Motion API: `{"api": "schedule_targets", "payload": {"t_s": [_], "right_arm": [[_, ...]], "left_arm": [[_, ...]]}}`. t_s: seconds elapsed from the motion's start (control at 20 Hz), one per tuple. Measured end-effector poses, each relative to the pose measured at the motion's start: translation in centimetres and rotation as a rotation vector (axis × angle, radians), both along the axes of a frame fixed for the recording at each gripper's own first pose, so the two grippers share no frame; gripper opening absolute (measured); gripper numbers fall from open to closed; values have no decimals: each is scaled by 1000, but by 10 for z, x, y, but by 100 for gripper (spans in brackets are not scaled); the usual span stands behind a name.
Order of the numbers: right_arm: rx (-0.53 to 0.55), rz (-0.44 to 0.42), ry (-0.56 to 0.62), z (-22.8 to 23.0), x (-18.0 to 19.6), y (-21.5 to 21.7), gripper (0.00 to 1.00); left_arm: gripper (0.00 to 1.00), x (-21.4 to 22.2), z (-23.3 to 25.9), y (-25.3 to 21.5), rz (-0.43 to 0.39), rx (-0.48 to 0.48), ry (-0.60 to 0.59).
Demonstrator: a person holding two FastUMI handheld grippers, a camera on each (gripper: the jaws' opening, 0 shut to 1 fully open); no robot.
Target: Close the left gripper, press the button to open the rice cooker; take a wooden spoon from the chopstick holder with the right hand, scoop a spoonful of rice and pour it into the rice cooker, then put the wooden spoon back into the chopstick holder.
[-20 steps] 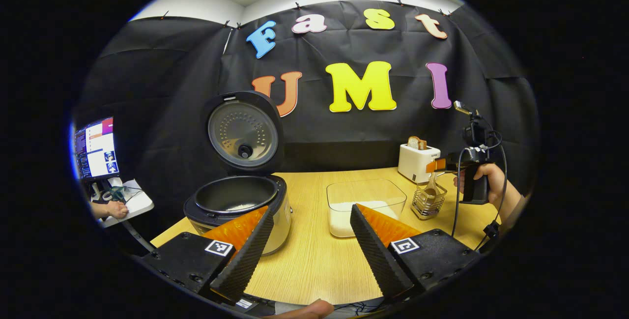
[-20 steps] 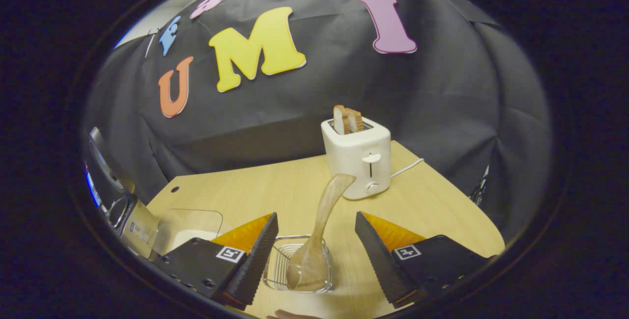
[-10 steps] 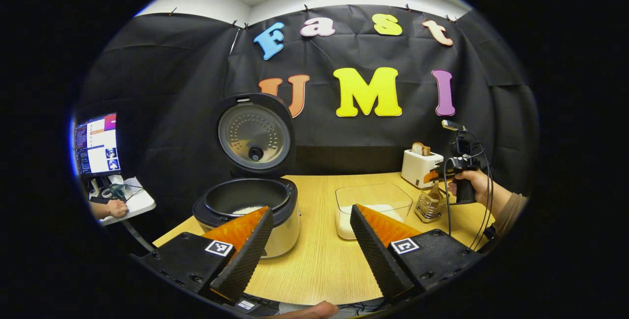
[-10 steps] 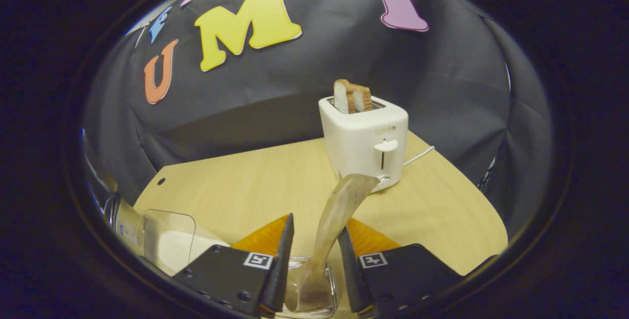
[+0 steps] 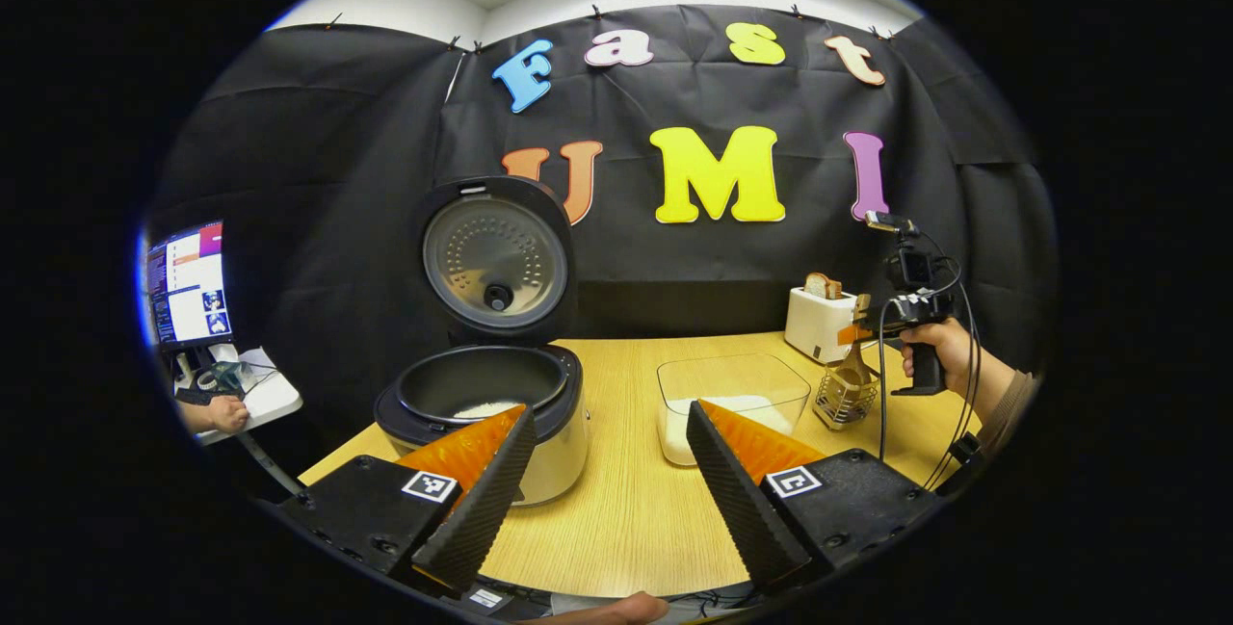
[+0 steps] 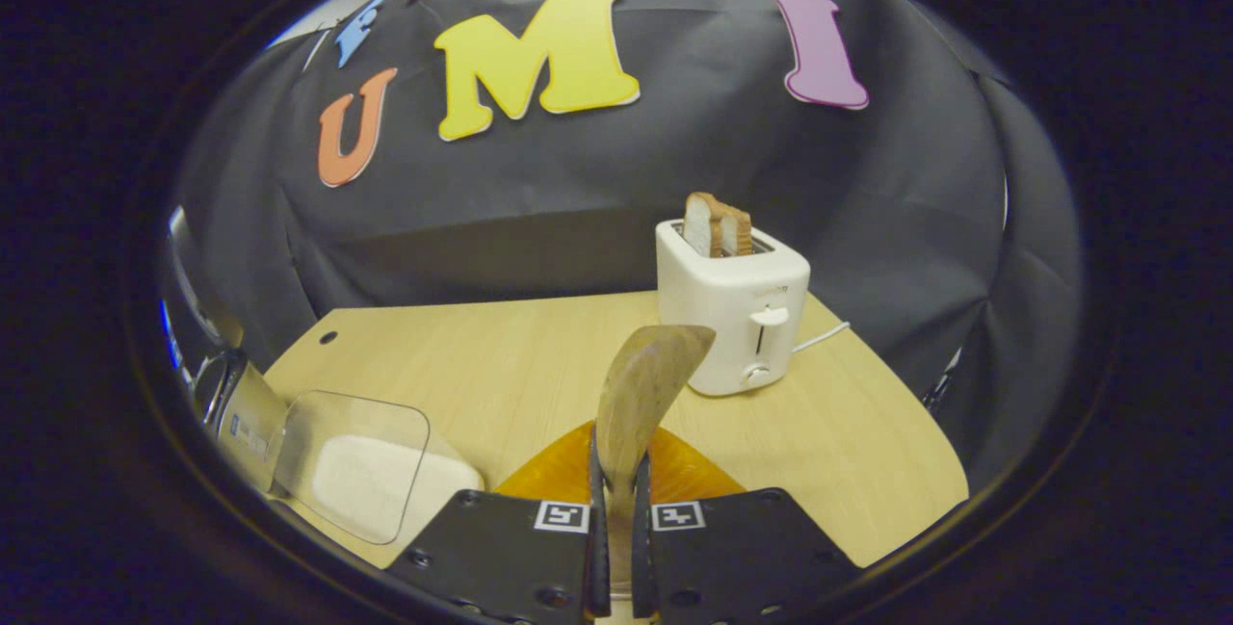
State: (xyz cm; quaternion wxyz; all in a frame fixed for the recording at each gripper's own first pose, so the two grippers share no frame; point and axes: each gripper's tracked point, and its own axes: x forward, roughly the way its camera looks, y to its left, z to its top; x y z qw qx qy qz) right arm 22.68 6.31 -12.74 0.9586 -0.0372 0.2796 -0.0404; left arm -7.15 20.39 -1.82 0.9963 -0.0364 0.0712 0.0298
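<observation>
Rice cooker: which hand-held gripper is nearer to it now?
Left. The left hand-held gripper hovers open just before the rice cooker; the right hand-held gripper is across the table, shut on the spoon.

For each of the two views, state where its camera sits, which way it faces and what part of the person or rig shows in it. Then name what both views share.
Left gripper view: rides the left gripper, fingers open at the bottom, facing across the table at the open rice cooker; farther right, a hand holds the right gripper.
Right gripper view: rides the right gripper, shut on the spoon, facing the toaster.
Shared: toaster, table, rice box.
</observation>
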Motion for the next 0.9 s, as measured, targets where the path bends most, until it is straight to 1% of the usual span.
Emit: {"api": "schedule_targets", "payload": {"t_s": [0.1,0.2,0.25,0.3,0.5,0.6,0.7,0.85,0.9], "right_arm": [[-34,6,-46,21,-9,9,8],[-61,-5,-83,42,-16,16,9],[-56,-27,-110,55,-18,19,0],[-54,-32,-136,68,-19,25,1],[-45,39,-206,106,-26,77,0],[-48,85,-220,111,-26,109,0],[-55,128,-226,107,-25,141,0],[-52,164,-212,82,-21,179,0],[-51,163,-207,70,-18,186,0]], "left_arm": [[100,-3,1,6,8,-6,-2],[100,-6,4,10,15,-9,-10],[100,-7,7,12,17,-9,-16],[100,-9,8,14,18,-12,-22],[100,-14,14,21,16,-38,-41],[100,-14,13,24,15,-37,-39],[100,-13,10,25,15,-31,-32],[100,-13,8,26,15,-21,-23],[96,-13,7,27,17,-18,-22]]}}
